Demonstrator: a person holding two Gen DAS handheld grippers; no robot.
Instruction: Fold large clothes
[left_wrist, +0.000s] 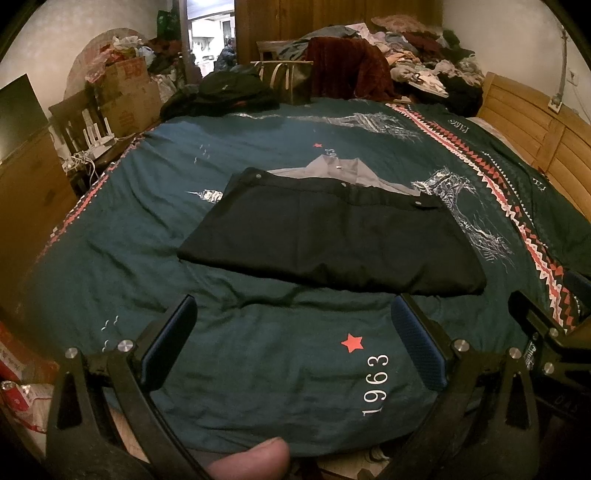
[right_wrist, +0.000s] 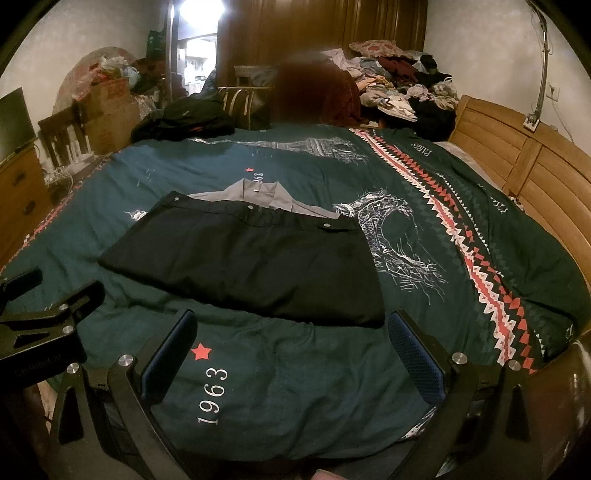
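Note:
A folded black garment (left_wrist: 332, 236) with snap buttons along its far edge lies flat on the dark green bedspread (left_wrist: 258, 350); it also shows in the right wrist view (right_wrist: 251, 266). A folded grey shirt (left_wrist: 332, 170) lies just behind it, partly covered; it also shows in the right wrist view (right_wrist: 258, 197). My left gripper (left_wrist: 295, 332) is open and empty, held above the bed's near edge, short of the black garment. My right gripper (right_wrist: 295, 343) is open and empty, beside the left one. Each gripper shows at the edge of the other's view.
A heap of unfolded clothes (left_wrist: 417, 59) lies at the far right of the bed. A dark bag (left_wrist: 229, 88) and a handbag (left_wrist: 291, 79) sit at the far edge. A wooden headboard (left_wrist: 535, 129) runs along the right. Boxes and a chair (left_wrist: 110, 107) stand left.

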